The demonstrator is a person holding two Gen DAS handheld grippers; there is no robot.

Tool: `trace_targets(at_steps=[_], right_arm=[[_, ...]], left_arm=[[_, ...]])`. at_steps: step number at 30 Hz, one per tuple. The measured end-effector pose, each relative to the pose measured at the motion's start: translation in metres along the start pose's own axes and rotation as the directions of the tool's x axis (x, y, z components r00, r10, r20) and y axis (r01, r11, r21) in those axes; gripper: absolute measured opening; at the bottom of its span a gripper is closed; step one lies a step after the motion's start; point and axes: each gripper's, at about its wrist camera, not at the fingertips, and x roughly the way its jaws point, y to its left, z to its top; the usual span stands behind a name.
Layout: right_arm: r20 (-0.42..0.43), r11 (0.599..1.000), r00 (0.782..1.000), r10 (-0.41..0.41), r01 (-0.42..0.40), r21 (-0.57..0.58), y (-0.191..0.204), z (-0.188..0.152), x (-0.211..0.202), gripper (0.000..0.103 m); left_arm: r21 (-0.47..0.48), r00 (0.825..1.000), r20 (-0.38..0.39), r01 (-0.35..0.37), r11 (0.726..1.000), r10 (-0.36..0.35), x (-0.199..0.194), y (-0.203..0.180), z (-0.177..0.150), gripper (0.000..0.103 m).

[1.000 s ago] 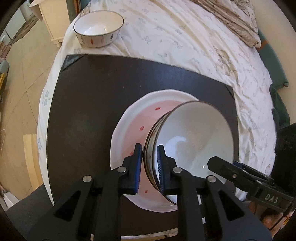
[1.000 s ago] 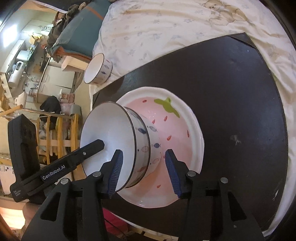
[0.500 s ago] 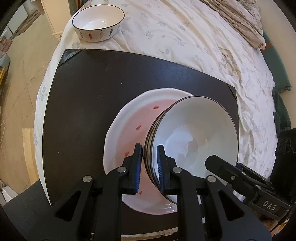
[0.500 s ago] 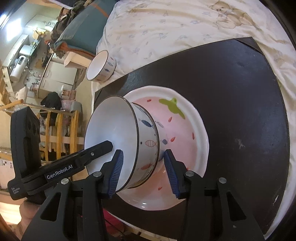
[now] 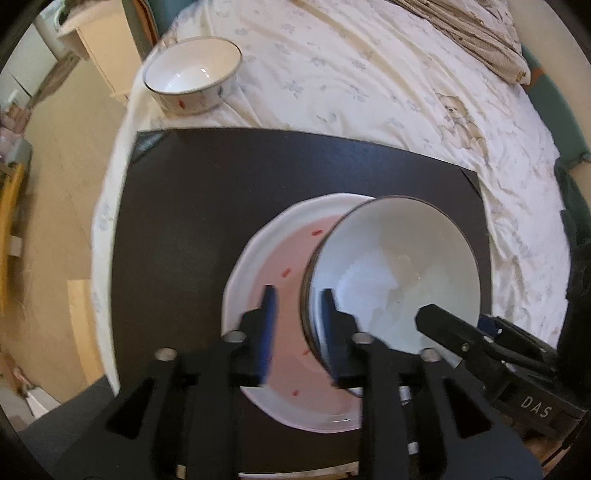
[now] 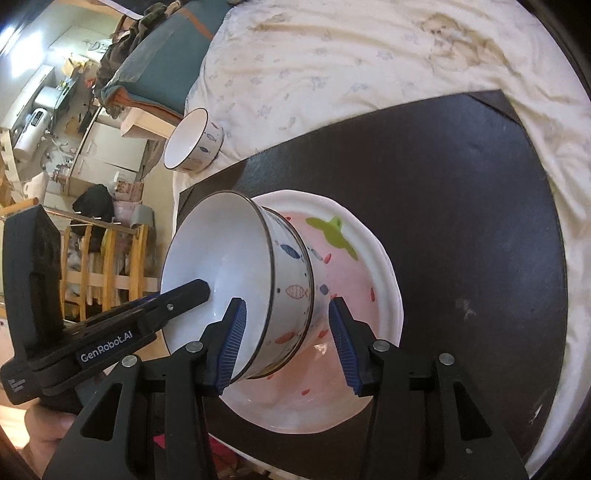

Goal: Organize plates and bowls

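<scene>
A white fish-patterned bowl (image 5: 391,266) (image 6: 221,266) rests in a pink strawberry plate (image 5: 258,266) (image 6: 369,280) on a black mat (image 5: 207,192). My left gripper (image 5: 297,314) straddles the bowl's near rim and its jaws are opening; the outer pad stands clear of the wall. My right gripper (image 6: 286,328) is open around the opposite wall, one finger inside the bowl and one outside by its foot, with a gap showing there. A second fish-patterned bowl (image 5: 192,79) (image 6: 194,142) sits on the bed sheet beyond the mat's far corner.
The mat lies on a cream patterned bed sheet (image 5: 351,74). A striped blanket (image 5: 472,33) and teal bedding (image 6: 159,66) lie at the far edges. The floor and a wooden rack (image 6: 107,266) are off the bed's side. A hand (image 6: 44,424) holds the left gripper.
The left jaws, shut on the bowl's rim before, have spread apart. The left view has shifted, with the far bowl now larger. The right gripper has kept its place and opening.
</scene>
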Motion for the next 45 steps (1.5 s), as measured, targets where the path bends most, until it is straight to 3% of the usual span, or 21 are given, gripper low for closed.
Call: trace_targets(at_steps=[2,10,14,21,24,32,38,42,45], right_arm=[[0.008,1.000,1.000,-0.009,0.009,-0.009,0.002,0.000,-0.001,0.050],[0.050,1.000,0.998,-0.025,0.025,-0.016,0.001,-0.006,-0.011,0.050],[0.098,0.998,0.994,-0.050,0.055,-0.043,0.006,-0.012,-0.020,0.052],[0.177,0.997,0.982,-0.059,0.069,-0.046,0.012,-0.021,-0.032,0.068],[0.184,0.995,0.980,-0.072,0.083,-0.055,0.019,-0.022,-0.034,0.070],[0.224,0.988,0.967,-0.120,0.138,-0.066,0.037,-0.011,-0.047,0.070],[0.221,0.992,0.968,-0.119,0.126,-0.017,0.048,0.017,-0.050,0.070],[0.220,0.988,0.966,-0.138,0.149,-0.035,0.069,0.042,-0.046,0.070],[0.197,0.991,0.973,-0.123,0.132,-0.034,0.084,0.068,-0.036,0.070]], left_arm=[[0.002,1.000,0.017,-0.020,1.000,0.020,-0.004,0.002,0.001,0.053],[0.010,0.998,0.056,-0.024,1.000,0.023,-0.015,0.007,-0.001,0.062],[0.028,0.995,0.100,-0.022,0.999,0.019,-0.023,0.008,-0.006,0.071],[0.030,0.990,0.138,-0.018,0.999,0.013,-0.035,0.024,-0.006,0.073],[0.014,0.984,0.175,-0.029,0.999,0.026,-0.043,0.034,-0.001,0.073],[-0.142,0.963,0.263,-0.016,0.990,0.053,-0.059,0.078,0.027,0.073],[-0.242,0.952,0.295,-0.009,0.970,0.082,-0.055,0.115,0.061,0.073],[-0.328,0.960,0.276,0.046,0.944,0.049,-0.042,0.146,0.083,0.074],[-0.369,0.962,0.262,0.023,0.929,0.080,-0.034,0.162,0.096,0.074]])
